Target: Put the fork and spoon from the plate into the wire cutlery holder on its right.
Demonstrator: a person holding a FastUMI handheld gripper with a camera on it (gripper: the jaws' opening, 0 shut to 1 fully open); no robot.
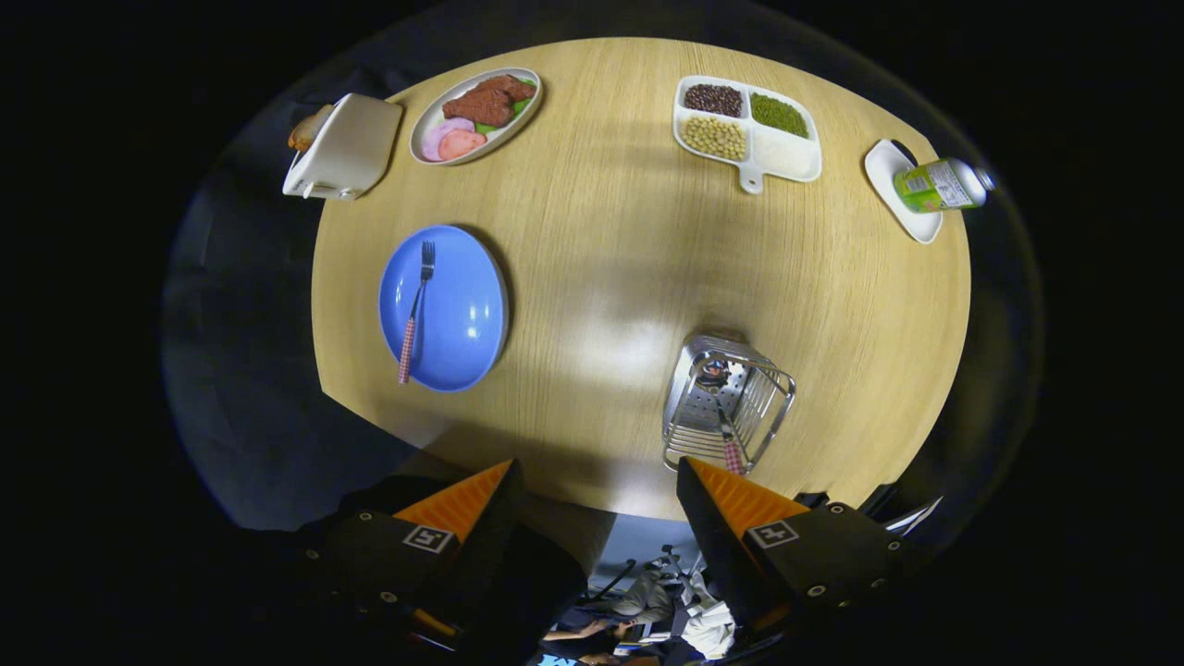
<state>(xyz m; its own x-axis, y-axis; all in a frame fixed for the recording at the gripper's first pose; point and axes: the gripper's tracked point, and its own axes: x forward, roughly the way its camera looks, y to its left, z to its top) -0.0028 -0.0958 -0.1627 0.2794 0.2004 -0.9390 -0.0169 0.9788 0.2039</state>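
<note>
Round wooden table [629,277] as landmark. On its far side, an oval dish [475,115] with brown meat slices, pink slices and a bit of green. Beside that dish, at the table's edge, a white boxy container [344,148], tilted. Across the far side, a white divided tray [749,129] with dark beans, green beans, yellowish beans and white grains. At the edge beyond the tray, a green can [942,185] lying on a small white dish [895,192].

High fisheye on the tool [597,481], looking down, table [638,259] well below
</note>
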